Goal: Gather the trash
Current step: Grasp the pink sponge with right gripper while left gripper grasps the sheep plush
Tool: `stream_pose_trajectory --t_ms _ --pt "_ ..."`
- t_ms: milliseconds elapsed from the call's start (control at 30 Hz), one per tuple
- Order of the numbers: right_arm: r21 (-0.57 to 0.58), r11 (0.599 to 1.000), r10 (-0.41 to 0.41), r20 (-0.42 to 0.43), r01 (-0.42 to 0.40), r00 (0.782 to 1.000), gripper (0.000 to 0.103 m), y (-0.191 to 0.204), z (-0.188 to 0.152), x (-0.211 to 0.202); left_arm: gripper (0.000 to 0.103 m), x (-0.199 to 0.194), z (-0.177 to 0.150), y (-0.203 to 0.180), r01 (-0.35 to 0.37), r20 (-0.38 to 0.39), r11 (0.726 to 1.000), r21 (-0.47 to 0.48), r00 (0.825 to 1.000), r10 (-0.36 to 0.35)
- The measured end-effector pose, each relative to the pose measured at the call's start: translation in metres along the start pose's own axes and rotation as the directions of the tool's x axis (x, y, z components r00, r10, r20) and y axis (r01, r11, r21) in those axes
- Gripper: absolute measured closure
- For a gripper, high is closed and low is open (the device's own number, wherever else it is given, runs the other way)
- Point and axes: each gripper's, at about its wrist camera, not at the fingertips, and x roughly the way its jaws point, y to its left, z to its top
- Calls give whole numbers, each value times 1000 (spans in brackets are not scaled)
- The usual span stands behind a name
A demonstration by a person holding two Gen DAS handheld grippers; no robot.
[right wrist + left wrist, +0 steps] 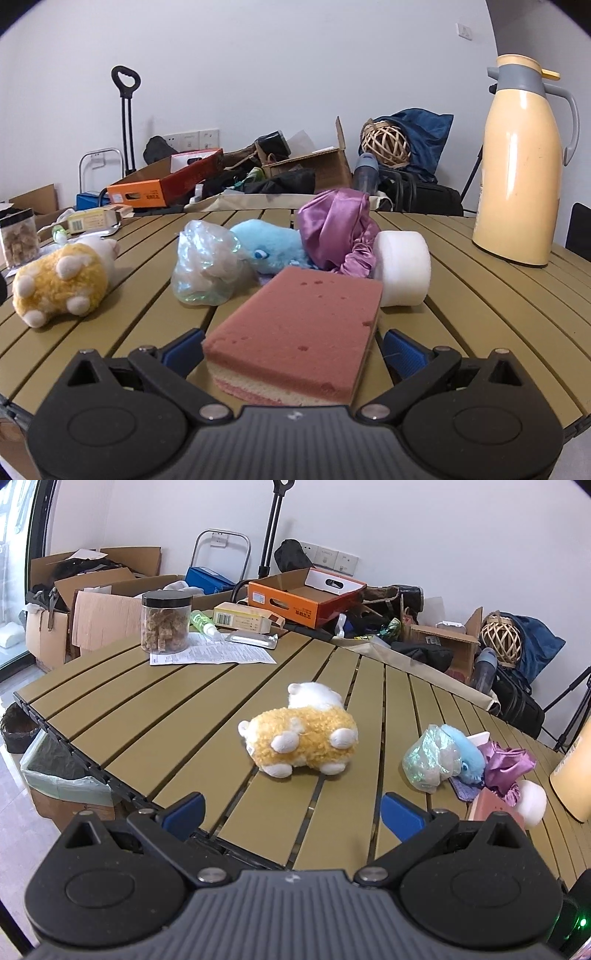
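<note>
Between the spread blue pads of the right gripper (pixel 293 350), at 6 o'clock in the right wrist view, lies a pink sponge (pixel 299 332), flat on the slatted table (pixel 480 295). Both pads stand clear of its sides; the jaws are wide open and hold nothing. The sponge looks the likely next pick, though which items count as trash is a judgement.

At 12 o'clock from the sponge sits a cluster: a crumpled plastic bag (pixel 205 266), a blue plush (pixel 269 245) touching it, purple satin cloth (pixel 340 232), and a white foam roll (pixel 404 267) just beside the sponge's far corner. A yellow plush (pixel 61 284) lies at 9 o'clock, apart from the cluster. A cream flask (pixel 517 166) stands upright at 2 o'clock, well apart.

The left gripper (pixel 293 812) hovers at the table edge, jaws likewise wide open and empty, facing the yellow plush (pixel 301 740) at 12 o'clock. A lined bin (pixel 55 768) shows below the table edge at 9 o'clock; a jar (pixel 166 622) stands on paper at 11 o'clock.

Risks, as judged:
- Soft sponge may compress and slip if gripped at its near end only.
- A forward push may drive the sponge into the foam roll and cloth, scattering the cluster.
- The bag, light and slick, may slide away from closing pads.
- Toys may be mistaken for trash.
</note>
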Motion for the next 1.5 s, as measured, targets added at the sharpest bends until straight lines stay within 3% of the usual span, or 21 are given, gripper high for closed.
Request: stream_pose_trajectory --t_ms 133,433,700,867,1133,1500 --pt "19 1000 5 13 -5 1000 15 -4 1 2 0 1 0 2 -5 -3 1000 -2 1000 5" --pt "45 999 29 26 -30 999 19 -11 0 -1 0 2 0 6 -11 -4 1000 -4 1000 11" --pt "66 995 68 71 -73 995 21 -20 2 -15 0 6 2 12 -23 2 1000 -21 1000 23" --pt "82 994 68 101 -76 993 21 -32 4 -28 0 4 3 8 -28 50 999 -17 998 29" --pt "128 990 40 163 -61 986 21 -63 13 -47 0 10 7 -8 -62 127 998 6 990 61" --pt "177 984 -25 195 -10 980 21 -115 19 -65 0 39 21 -25 -95 133 995 -10 987 95"
